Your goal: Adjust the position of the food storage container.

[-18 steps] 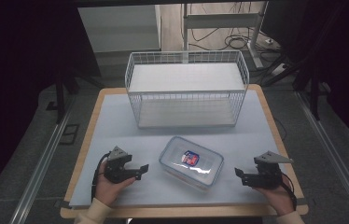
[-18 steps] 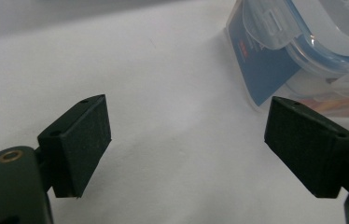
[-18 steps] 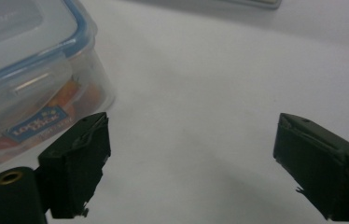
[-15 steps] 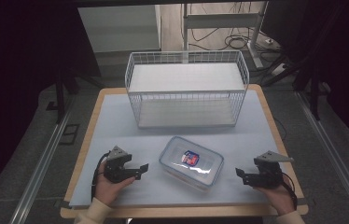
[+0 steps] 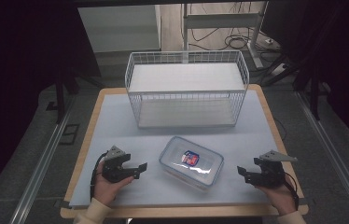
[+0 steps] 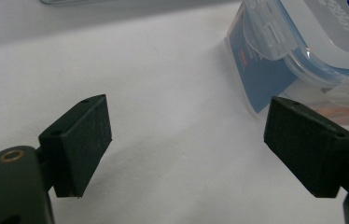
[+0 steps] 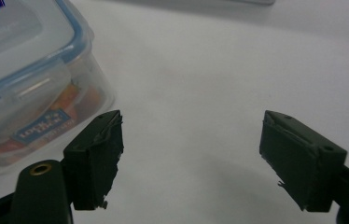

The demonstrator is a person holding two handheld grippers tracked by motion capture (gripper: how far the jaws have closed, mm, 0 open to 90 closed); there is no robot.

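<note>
Nothing is shifting since the earlier frames. Both the left gripper (image 5: 141, 167) and right gripper (image 5: 240, 171) are resting released on the bench (image 5: 116, 121), flanking the lidded container (image 5: 191, 162) for a two-sided approach.

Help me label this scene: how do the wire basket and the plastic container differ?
The wire basket is open-topped white mesh; the plastic container is clear, with a blue-rimmed lid on. The basket is larger and stands farther back; the container lies nearer, skewed. Both rest on the table.
</note>
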